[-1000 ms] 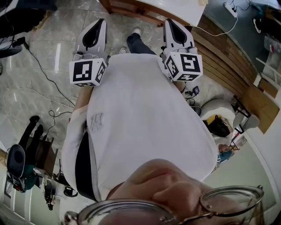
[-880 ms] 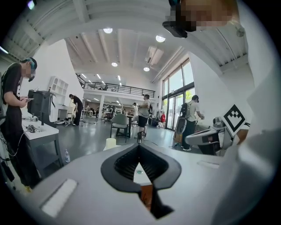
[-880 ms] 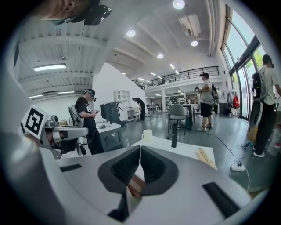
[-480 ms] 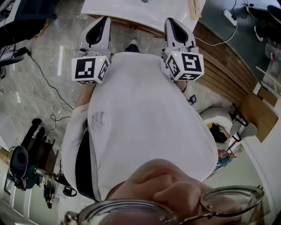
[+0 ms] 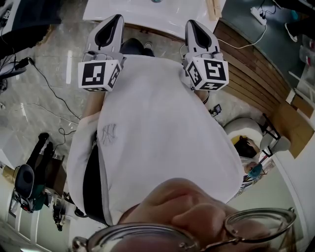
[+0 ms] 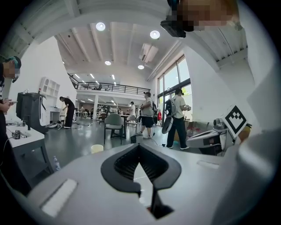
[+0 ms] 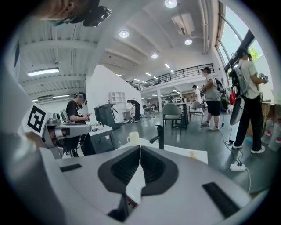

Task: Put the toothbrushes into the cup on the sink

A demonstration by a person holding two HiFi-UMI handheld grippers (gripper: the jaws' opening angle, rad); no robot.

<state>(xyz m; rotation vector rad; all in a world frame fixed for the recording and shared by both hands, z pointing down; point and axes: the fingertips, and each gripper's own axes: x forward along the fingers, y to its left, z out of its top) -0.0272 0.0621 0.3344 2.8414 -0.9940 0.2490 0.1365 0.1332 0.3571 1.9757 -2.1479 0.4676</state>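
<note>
The person stands facing the sink, both grippers held out in front of a white shirt, side by side and well apart. The left gripper has its jaws closed, tips meeting, with nothing between them. The right gripper is the same: jaws pressed together and empty.

Past the right gripper's jaws the white sink top is near. A pale cup stands on it, just left of a black tap, upright and apart from both grippers. From here I cannot make out the toothbrushes. A small yellowish thing lies on the sink top to the right of the tap, too small to tell what it is.

Behind the sink the hall is open, and a green chair stands at a table.
</note>
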